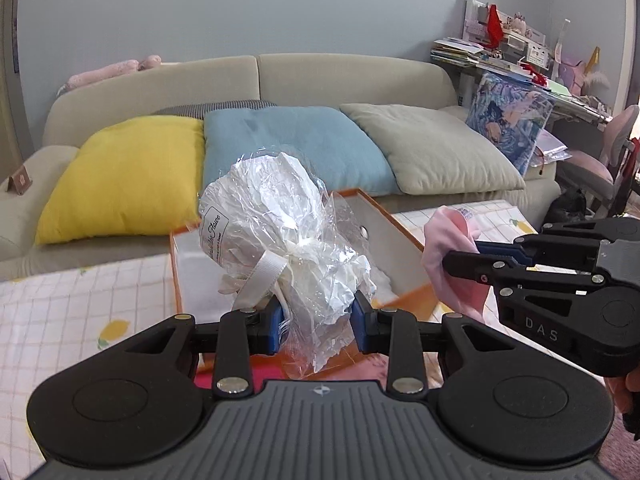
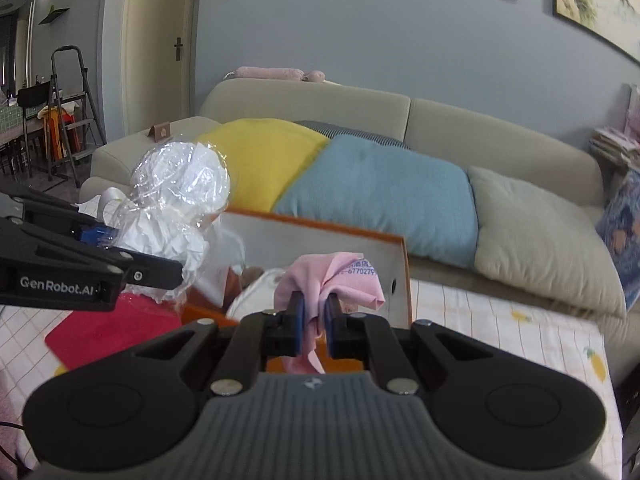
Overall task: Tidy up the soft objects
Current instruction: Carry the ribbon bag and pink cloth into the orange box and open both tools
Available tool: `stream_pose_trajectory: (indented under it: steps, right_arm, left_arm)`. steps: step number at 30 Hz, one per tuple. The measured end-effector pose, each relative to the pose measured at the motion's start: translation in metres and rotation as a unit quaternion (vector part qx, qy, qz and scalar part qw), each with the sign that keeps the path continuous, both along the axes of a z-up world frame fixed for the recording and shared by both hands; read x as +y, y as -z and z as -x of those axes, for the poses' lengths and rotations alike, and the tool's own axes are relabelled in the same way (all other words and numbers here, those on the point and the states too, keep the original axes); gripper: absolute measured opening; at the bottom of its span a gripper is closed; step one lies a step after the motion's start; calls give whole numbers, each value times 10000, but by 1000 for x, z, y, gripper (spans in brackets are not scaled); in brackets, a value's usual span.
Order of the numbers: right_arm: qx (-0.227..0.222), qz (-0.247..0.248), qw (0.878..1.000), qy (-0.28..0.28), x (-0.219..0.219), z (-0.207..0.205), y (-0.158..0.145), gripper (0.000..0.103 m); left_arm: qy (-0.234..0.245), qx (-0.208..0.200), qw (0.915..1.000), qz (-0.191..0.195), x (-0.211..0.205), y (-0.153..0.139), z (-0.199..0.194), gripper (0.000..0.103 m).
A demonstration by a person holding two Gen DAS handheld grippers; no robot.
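My left gripper [image 1: 318, 326] is shut on a white bundle wrapped in crinkled clear plastic [image 1: 280, 232], tied with a white ribbon, held up over the near edge of an orange-rimmed box [image 1: 404, 232]. The same bundle [image 2: 180, 200] shows at the left of the right wrist view, with the left gripper [image 2: 120, 256] under it. My right gripper [image 2: 314, 320] is shut on a pink cloth [image 2: 340, 276] with printed digits, hanging above the box [image 2: 402, 280]. In the left wrist view the right gripper [image 1: 460, 258] and its pink cloth [image 1: 448, 248] hang to the right of the box.
The box stands on a checked, lemon-print sheet [image 1: 80, 312] in front of a beige sofa [image 1: 328, 76] with yellow [image 1: 128, 176], blue [image 1: 296, 144] and grey [image 1: 432, 148] cushions. Something white [image 2: 256, 292] lies in the box. A red flat item [image 2: 112, 332] lies left of it. A cluttered desk [image 1: 520, 60] stands at right.
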State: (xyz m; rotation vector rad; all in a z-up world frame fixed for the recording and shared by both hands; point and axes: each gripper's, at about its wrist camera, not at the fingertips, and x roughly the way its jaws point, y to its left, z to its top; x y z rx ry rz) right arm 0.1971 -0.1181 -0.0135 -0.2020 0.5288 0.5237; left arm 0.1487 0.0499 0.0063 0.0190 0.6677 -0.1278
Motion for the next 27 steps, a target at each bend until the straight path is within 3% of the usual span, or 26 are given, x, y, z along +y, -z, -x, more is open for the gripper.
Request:
stream_pose_trajectory:
  steps: [8, 19, 27]
  right_arm:
    - [28, 267, 9995, -141, 35, -55, 5, 9]
    - [336, 1021, 9940, -189, 70, -121, 50, 9]
    - [643, 1462, 9870, -184, 80, -145, 77, 9]
  left_arm:
    - [-17, 163, 9999, 20, 17, 14, -54, 37]
    - [99, 662, 9977, -90, 28, 50, -103, 37]
    - [177, 992, 9949, -25, 26, 77, -126, 37]
